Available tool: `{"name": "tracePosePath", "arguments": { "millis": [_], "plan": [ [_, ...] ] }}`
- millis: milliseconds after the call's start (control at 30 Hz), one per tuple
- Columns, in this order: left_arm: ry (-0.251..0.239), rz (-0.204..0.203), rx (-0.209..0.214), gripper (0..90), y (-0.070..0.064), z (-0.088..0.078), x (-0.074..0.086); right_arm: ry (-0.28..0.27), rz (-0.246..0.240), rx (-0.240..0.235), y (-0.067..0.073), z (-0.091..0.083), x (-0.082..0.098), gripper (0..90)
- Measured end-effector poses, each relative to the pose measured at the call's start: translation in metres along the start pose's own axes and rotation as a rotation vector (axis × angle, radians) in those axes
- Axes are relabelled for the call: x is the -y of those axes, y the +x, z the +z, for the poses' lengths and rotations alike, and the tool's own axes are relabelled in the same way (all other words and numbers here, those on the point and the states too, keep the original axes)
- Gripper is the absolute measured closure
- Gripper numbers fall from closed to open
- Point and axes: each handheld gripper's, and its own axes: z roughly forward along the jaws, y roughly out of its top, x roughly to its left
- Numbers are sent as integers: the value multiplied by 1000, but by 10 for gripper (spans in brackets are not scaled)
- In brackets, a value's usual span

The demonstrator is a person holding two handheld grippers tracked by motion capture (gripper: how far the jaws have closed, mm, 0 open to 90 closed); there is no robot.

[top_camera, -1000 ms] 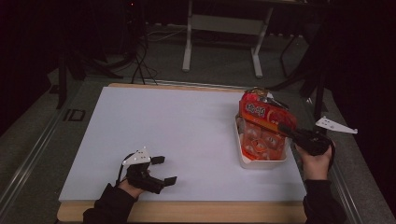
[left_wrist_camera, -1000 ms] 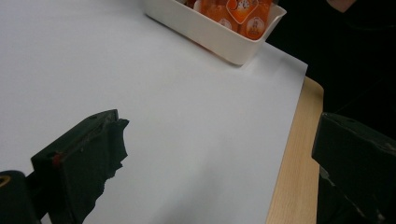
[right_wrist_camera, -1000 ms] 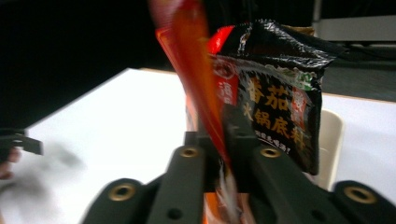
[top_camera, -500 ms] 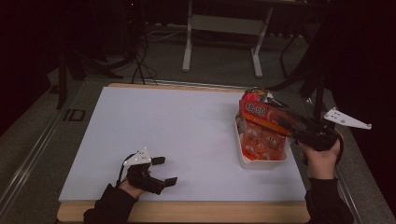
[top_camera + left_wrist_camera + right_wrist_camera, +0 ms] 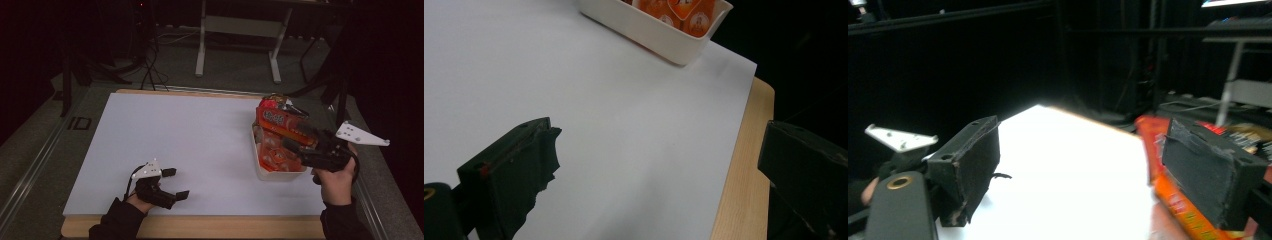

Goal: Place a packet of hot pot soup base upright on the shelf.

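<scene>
The right gripper [image 5: 296,140], jaws just spread and empty, partly hides the red packet [image 5: 280,122] in the white tray [image 5: 260,165]; the left gripper [image 5: 176,182] rests spread near the table's front edge.

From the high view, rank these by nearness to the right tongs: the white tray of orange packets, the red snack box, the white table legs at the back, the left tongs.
1. Red snack box, just ahead of the open right tongs, leaning over the tray.
2. White plastic tray of orange packets, beside and below; too close to the box to separate firmly.
3. Left tongs, across the white sheet, near edge.
4. White metal table legs, on the floor beyond.
</scene>
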Motion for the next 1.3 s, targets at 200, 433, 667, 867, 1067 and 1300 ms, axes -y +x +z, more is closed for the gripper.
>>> {"name": "tracePosePath", "arguments": {
  "millis": [200, 433, 667, 867, 1067, 1300],
  "plan": [
    [4, 5, 7, 22, -1, 1, 1, 31, 21, -56, 6, 11, 21, 140],
    [5, 16, 10, 23, -2, 2, 1, 85, 46, -98, 9, 25, 48, 140],
    [4, 20, 11, 23, -3, 2, 1, 145, 47, -128, 13, 37, 77, 141],
    [1, 27, 12, 22, -4, 2, 1, 199, 44, -150, 16, 48, 96, 140],
    [2, 36, 15, 22, -5, 2, 1, 243, 49, -169, 17, 53, 109, 138],
    [2, 41, 17, 22, -6, 1, 1, 272, 49, -175, 18, 54, 117, 136]
  ]
}}
